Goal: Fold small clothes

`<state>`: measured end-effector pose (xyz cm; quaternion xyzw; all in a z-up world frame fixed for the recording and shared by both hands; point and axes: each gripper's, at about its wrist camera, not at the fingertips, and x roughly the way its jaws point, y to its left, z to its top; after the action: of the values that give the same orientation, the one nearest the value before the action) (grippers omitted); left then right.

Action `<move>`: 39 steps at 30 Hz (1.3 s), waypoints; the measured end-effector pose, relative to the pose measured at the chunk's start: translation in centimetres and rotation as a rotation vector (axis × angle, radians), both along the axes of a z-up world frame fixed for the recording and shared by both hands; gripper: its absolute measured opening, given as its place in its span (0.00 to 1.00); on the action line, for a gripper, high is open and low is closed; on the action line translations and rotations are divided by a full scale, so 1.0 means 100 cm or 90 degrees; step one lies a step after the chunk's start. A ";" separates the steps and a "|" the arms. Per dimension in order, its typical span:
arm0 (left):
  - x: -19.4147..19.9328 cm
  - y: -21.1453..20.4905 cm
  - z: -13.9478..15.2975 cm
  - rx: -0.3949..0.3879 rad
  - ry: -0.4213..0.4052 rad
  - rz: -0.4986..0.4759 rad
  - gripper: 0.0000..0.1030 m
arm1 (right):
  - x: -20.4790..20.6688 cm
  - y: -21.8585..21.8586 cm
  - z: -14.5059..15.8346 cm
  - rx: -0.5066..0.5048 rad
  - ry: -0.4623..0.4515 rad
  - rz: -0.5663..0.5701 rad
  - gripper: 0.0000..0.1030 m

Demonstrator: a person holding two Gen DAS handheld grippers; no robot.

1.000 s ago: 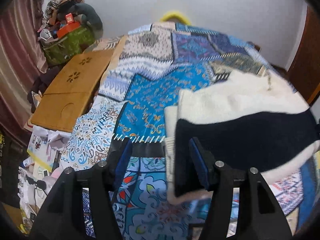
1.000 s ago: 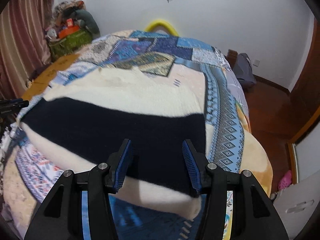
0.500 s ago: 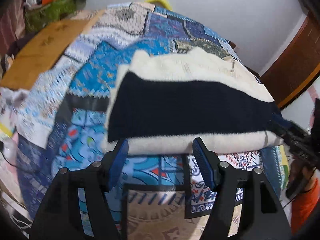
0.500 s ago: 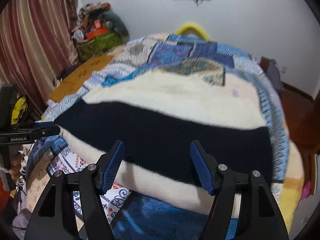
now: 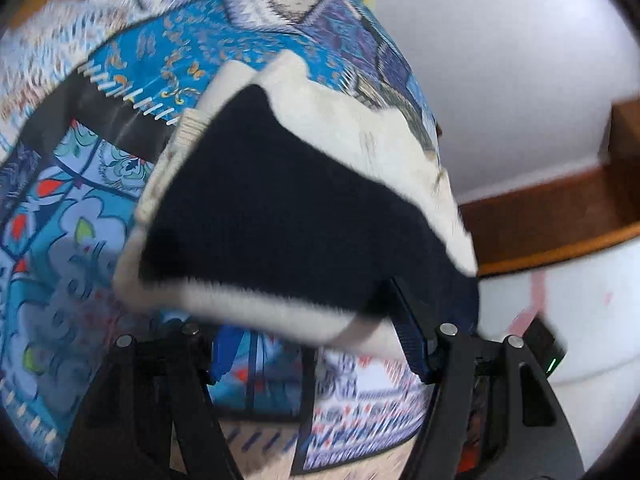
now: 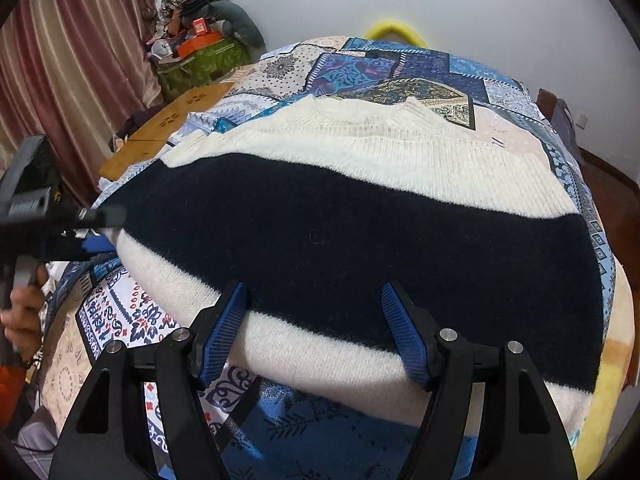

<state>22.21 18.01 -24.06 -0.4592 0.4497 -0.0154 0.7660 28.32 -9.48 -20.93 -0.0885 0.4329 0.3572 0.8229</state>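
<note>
I have the cream-and-navy sweater (image 6: 360, 216) lying across the middle of the patchwork bedspread (image 6: 400, 68), already doubled into a broad band with its collar toward the top of the right wrist frame, so I judge the first folds done and a crosswise fold left. My right gripper (image 6: 314, 328) hangs spread wide over the near hem, clamping nothing. My left gripper (image 5: 316, 344) also stands agape at the sweater's end, lower centre of its own frame; motion blur and the overhanging knit keep me from telling whether either pad touches cloth. The sleeves are tucked out of sight.
</note>
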 end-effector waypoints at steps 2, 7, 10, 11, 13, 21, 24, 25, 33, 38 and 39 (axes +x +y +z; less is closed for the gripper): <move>0.011 0.008 -0.004 0.001 0.010 0.021 0.63 | 0.000 -0.001 0.000 0.003 0.002 -0.001 0.65; 0.029 0.017 -0.010 0.043 0.028 0.059 0.41 | 0.000 -0.001 0.000 0.006 0.007 0.000 0.65; 0.029 0.020 -0.002 0.066 0.018 0.065 0.28 | 0.000 -0.002 0.002 0.006 0.009 0.001 0.65; 0.032 0.021 0.001 0.080 0.014 0.062 0.28 | 0.000 -0.003 0.003 0.006 0.010 0.002 0.65; 0.029 0.022 0.015 0.118 0.004 0.058 0.26 | 0.001 -0.006 0.007 0.016 0.020 0.003 0.65; 0.003 0.056 0.078 0.317 -0.010 0.113 0.24 | 0.006 -0.031 0.031 0.059 0.006 -0.029 0.65; 0.003 0.063 0.093 0.354 -0.007 0.118 0.24 | 0.011 -0.040 0.028 0.075 0.009 -0.052 0.63; 0.004 0.062 0.098 0.366 -0.006 0.115 0.24 | 0.013 -0.040 0.025 0.069 0.011 -0.058 0.63; 0.034 0.007 0.144 0.410 -0.073 0.081 0.24 | 0.023 -0.040 -0.010 0.056 0.073 -0.061 0.63; 0.069 -0.050 0.176 0.420 -0.131 0.025 0.23 | 0.025 -0.045 -0.012 0.070 0.087 -0.054 0.63; 0.077 -0.063 0.181 0.420 -0.142 0.014 0.23 | 0.025 -0.045 -0.012 0.072 0.088 -0.053 0.63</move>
<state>29.87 11.74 -5.96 -0.1870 0.3391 0.0892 0.9176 30.77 -14.02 -22.16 0.0012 0.4708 0.3516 0.8091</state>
